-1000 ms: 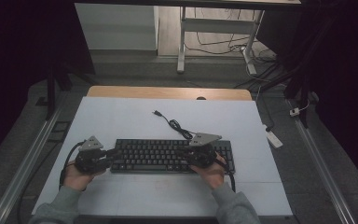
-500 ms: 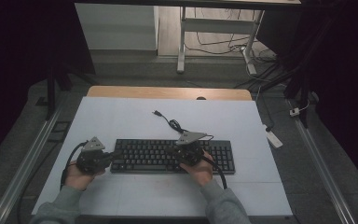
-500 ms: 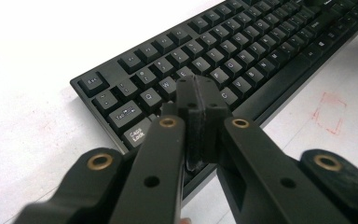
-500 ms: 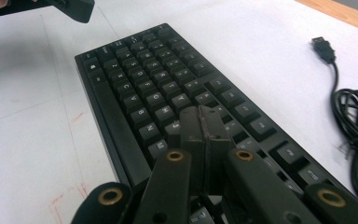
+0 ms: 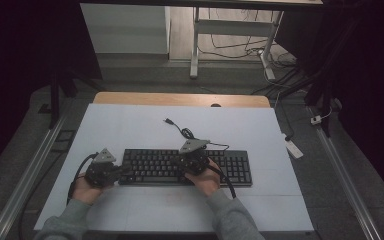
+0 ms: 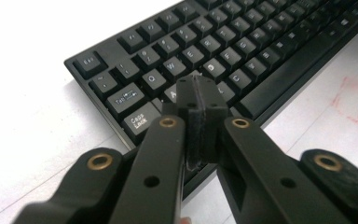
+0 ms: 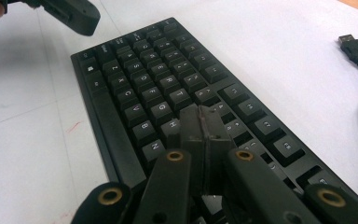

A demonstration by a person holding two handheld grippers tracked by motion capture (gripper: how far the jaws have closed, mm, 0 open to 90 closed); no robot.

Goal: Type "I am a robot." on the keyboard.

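both grippers are now closed with nothing between the jaws; both have just been closing over the last second and now sit pad to pad. left gripper (image 5: 122, 172) sits at the left end of the keyboard (image 5: 230, 170), tips over the a/s keys (image 6: 198, 95), beside caps lock. whether they touch the keys i cannot tell.

right gripper (image 5: 189, 161) has shifted left along the keyboard: a second ago it was near the right end, now it's over the middle, tips above the h/j area (image 7: 204, 122). left one has barely moved.

keyboard lies flat on the white desk (image 5: 130, 125), toward the near edge, roughly centred, parallel to that edge. its usb cable (image 5: 182, 131) trails toward the far edge, plug unconnected and lying loose on the desk.

my read: closed jaws work as single pokers, so this looks like a typing setup, both hands settling on the home row. next move probably a key press; closed tips look wider than one key, so risk is hitting two at once.
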